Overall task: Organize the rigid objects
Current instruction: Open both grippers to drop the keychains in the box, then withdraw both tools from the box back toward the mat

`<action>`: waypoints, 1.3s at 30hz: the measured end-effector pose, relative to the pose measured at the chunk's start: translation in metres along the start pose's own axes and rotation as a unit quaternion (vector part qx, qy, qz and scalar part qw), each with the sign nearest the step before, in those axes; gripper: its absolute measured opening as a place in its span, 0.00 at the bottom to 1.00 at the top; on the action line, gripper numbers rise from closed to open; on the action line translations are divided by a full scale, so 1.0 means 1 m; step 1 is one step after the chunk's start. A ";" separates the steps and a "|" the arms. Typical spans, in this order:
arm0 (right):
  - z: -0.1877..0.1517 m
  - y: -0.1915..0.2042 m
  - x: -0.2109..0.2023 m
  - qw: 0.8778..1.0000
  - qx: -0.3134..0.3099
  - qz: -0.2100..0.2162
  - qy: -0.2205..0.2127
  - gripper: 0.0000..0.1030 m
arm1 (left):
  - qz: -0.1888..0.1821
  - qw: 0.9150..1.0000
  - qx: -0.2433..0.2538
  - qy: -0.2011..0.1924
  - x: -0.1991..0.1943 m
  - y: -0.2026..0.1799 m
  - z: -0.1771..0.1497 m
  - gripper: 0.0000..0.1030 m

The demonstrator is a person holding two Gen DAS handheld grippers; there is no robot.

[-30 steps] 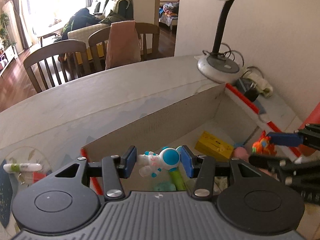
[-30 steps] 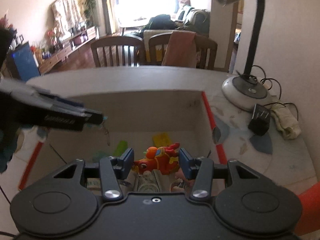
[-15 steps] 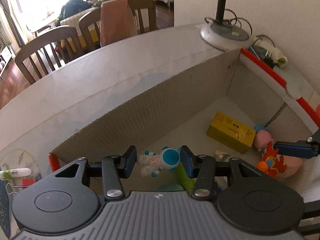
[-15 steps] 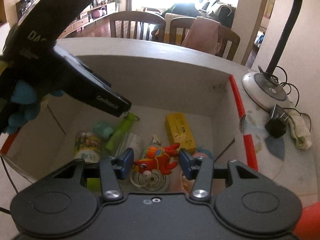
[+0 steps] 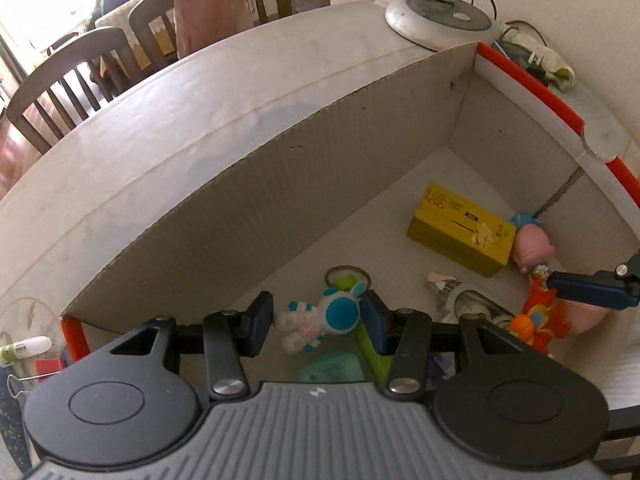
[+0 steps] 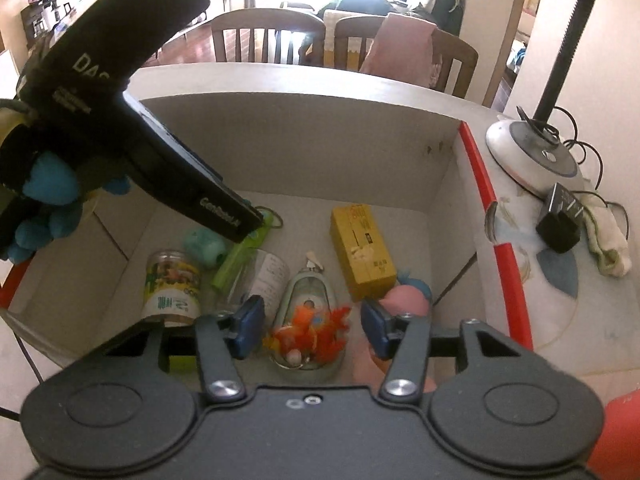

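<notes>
Both tools have sunk into the open white cardboard box (image 6: 304,152). Right tool (image 6: 308,326): jaws have just been opening, spiky orange plastic toy (image 6: 310,330) loose between them, lower centre. Left tool (image 5: 316,320) grips the glossy white-and-blue astronaut figure (image 5: 320,320). Step: depositing; next, release the astronaut.

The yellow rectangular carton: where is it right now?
The yellow rectangular carton lies flat on the floor of the white cardboard box, toward its right wall in the right wrist view, with the pink round plush toy at its near end.
</notes>
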State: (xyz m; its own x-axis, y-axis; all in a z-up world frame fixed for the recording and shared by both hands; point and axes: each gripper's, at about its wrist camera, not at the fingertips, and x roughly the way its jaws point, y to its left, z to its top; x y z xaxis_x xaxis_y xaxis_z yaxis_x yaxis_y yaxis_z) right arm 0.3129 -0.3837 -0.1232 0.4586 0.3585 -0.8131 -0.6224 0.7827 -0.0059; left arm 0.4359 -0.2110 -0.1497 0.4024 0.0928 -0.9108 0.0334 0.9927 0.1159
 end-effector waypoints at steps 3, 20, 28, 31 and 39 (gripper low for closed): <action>0.001 -0.002 0.000 1.000 0.005 -0.001 0.000 0.57 | -0.004 1.000 -0.006 0.001 -0.001 0.002 -0.001 0.46; 0.007 0.001 -0.046 0.997 0.060 -0.003 -0.054 0.70 | -0.053 0.997 -0.023 -0.058 -0.060 0.012 -0.028 0.50; 0.014 0.021 -0.081 0.991 0.091 0.005 -0.094 0.78 | -0.073 0.991 -0.032 -0.108 -0.111 0.028 -0.054 0.50; 0.017 0.035 -0.093 0.990 0.094 0.006 -0.108 0.80 | -0.082 0.988 -0.039 -0.123 -0.130 0.038 -0.066 0.51; 0.023 0.087 -0.118 0.987 0.092 0.009 -0.133 0.82 | -0.086 0.982 -0.051 -0.161 -0.175 0.071 -0.104 0.59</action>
State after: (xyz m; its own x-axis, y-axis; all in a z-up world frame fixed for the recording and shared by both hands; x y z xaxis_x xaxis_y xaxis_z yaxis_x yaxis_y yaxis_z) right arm 0.2190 -0.3465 -0.0145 0.6141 0.4756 -0.6298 -0.5181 0.8450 0.1329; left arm 0.2729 -0.1490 -0.0230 0.6670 -0.0900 -0.7396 0.0417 0.9956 -0.0836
